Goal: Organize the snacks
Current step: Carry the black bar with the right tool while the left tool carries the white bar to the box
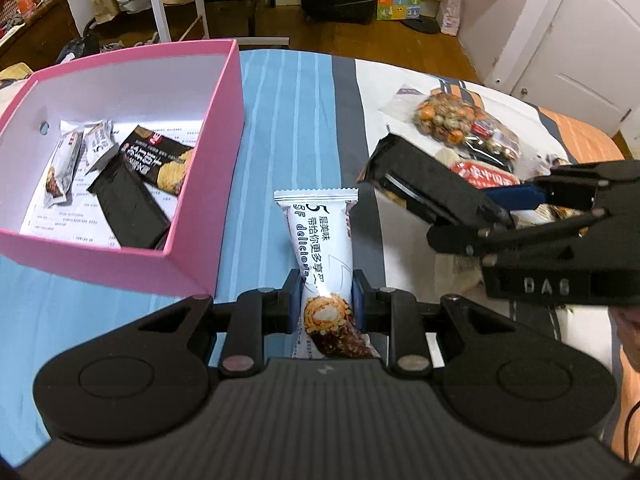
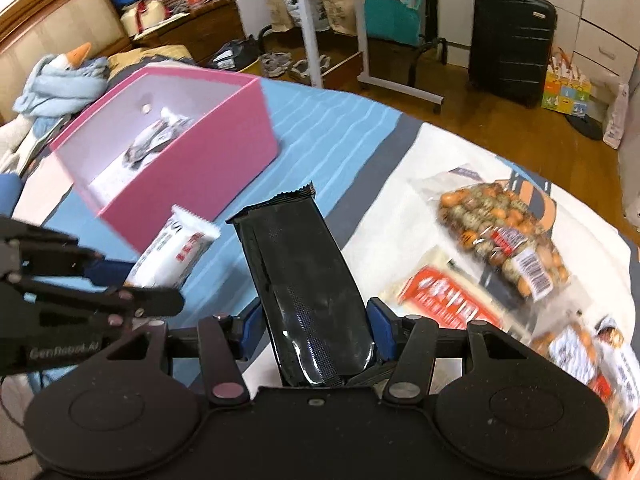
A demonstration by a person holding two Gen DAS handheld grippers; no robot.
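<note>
Left gripper (image 1: pixel 325 300) clamps a white snack bar (image 1: pixel 324 248), held above the striped blue sheet (image 1: pixel 288 120) just right of the pink box (image 1: pixel 200 184). Right gripper (image 2: pixel 314 320) clamps a black snack pack (image 2: pixel 304 280), also off the bed. Box already holds several wrapped snacks (image 1: pixel 120 168). Bag of nuts (image 2: pixel 500 236) and a red packet (image 2: pixel 444 300) lie on the bed to the right.

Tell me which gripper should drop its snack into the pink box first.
Left, probably. The left gripper, shut on the white wafer bar, sits beside the pink box; the right gripper, holding the black packet, is farther away.
</note>
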